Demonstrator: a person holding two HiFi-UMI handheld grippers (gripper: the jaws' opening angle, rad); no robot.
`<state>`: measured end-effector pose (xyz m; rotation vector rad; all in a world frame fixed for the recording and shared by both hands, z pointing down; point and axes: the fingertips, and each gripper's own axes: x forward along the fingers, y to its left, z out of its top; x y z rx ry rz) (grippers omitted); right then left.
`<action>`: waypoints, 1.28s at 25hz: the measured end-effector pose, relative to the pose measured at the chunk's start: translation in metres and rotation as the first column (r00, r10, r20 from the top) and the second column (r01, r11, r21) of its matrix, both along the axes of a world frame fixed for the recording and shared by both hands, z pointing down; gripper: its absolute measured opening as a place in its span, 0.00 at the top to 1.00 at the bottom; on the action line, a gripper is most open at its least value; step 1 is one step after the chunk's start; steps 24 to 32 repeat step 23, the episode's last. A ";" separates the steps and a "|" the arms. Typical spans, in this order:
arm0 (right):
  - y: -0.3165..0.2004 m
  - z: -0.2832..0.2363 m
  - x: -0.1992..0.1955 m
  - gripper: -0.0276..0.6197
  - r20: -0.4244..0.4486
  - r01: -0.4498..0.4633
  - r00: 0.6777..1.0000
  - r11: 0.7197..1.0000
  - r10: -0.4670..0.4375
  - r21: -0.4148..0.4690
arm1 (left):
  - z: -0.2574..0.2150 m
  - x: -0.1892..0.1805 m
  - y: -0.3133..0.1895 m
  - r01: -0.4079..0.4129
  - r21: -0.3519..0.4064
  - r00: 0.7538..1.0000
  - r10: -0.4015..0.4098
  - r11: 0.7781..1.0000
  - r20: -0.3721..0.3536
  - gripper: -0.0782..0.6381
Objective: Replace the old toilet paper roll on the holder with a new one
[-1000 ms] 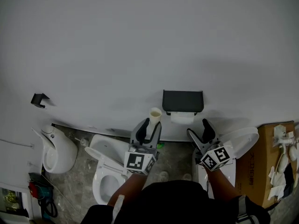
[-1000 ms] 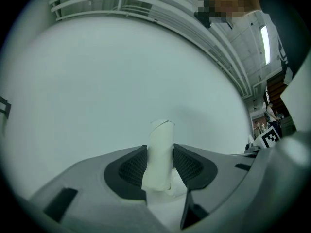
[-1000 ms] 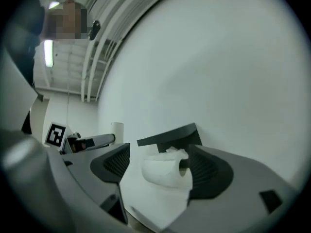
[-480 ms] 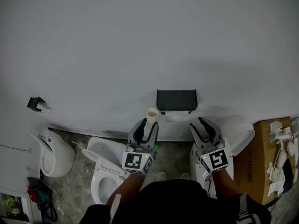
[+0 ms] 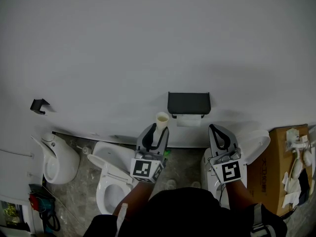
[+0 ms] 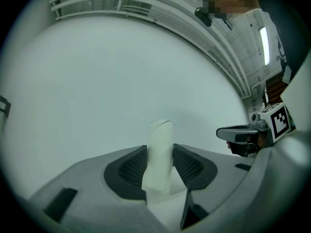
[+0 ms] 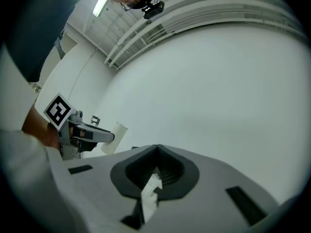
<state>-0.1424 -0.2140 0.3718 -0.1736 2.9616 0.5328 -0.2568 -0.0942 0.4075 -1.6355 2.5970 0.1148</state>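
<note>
Now the left gripper (image 5: 159, 131) fingers clamp an upright cardboard tube (image 6: 161, 152), low centre of the head view, just left of the black wall holder (image 5: 189, 102). The right gripper (image 5: 217, 131) fingers have just closed together, pinching what looks like a torn paper scrap (image 7: 150, 193). White paper (image 5: 189, 120) hangs under the holder.

The grey stone floor (image 5: 185, 167) carried three white fixtures along the wall: a small bowl (image 5: 59, 159) at left, an open toilet (image 5: 106, 181) in the middle and a right toilet (image 5: 254, 147). A cardboard box (image 5: 269, 172) stood just beside the right toilet. Paper (image 5: 189, 120) hung under the wall holder (image 5: 189, 102).
</note>
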 end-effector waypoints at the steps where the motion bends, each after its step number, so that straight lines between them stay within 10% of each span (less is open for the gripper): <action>1: 0.001 0.000 0.000 0.95 0.000 -0.002 1.000 1.000 0.002 0.007 | 0.002 -0.001 0.001 0.003 0.000 1.000 -0.003 1.000 -0.001 0.66; 32: -0.007 0.016 -0.005 0.96 -0.086 -0.068 0.994 0.998 0.069 0.013 | 0.004 0.000 0.007 0.008 -0.002 1.000 -0.008 1.000 -0.011 0.66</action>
